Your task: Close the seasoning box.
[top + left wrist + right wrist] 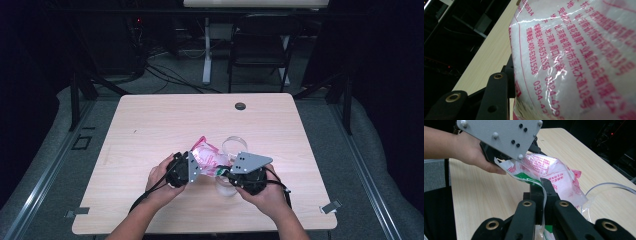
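Evidently the work in hand is opening a plastic bag [207,156] of white granules, printed with red characters, which is held up just above the bench [150,125] between the two hands. The left tongs [186,167] grip the bag's body from the left side, jaws part-way closed around its bulk; in the left gripper view the packed white bag [579,60] presses right up against the camera. The right tongs [543,185] are pinched shut on a thin edge of the bag's film near its green-printed corner, the two jaws meeting with only the plastic between them. A clear round container [235,146] stands on the bench just behind the bag and the right hand [267,192], likely meant to receive the contents. Judging from this double hold, the next move calls for pulling the two grips apart to tear the film, keeping the bag's mouth over the container so the granules do not spill across the bench.
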`<state>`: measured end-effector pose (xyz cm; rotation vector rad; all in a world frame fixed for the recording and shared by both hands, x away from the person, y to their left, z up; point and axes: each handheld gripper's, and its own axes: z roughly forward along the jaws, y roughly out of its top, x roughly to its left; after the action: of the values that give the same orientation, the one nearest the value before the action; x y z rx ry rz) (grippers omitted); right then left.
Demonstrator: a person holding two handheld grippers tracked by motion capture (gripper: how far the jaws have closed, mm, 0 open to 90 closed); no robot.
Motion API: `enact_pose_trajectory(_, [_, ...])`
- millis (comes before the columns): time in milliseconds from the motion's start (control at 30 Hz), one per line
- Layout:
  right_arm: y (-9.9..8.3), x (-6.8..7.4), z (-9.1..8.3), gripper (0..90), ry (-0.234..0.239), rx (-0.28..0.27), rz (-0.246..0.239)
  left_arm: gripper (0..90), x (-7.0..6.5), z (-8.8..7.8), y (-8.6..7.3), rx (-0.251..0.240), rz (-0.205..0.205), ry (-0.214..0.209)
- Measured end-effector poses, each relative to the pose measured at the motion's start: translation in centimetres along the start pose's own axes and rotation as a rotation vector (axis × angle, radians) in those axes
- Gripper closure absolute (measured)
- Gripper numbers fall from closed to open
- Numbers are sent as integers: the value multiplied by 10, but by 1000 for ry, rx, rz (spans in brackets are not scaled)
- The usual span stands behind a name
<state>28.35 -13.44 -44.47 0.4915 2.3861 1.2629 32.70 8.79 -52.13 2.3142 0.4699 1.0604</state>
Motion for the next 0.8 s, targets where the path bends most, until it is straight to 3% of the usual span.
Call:
enact_pose_trajectory(433, [-2,-7,-4,899,36,-42,93,613,0,-5,5,-15,43,61])
enact_pose_trajectory(567, [-3,-8,-3,899,38,-43,104,614,-1,-6,4,-12,51,68])
enact_pose_trajectory(800, [-3,-9,-4,899,37,-49,113,615,-3,-8,6,-24,88,115])
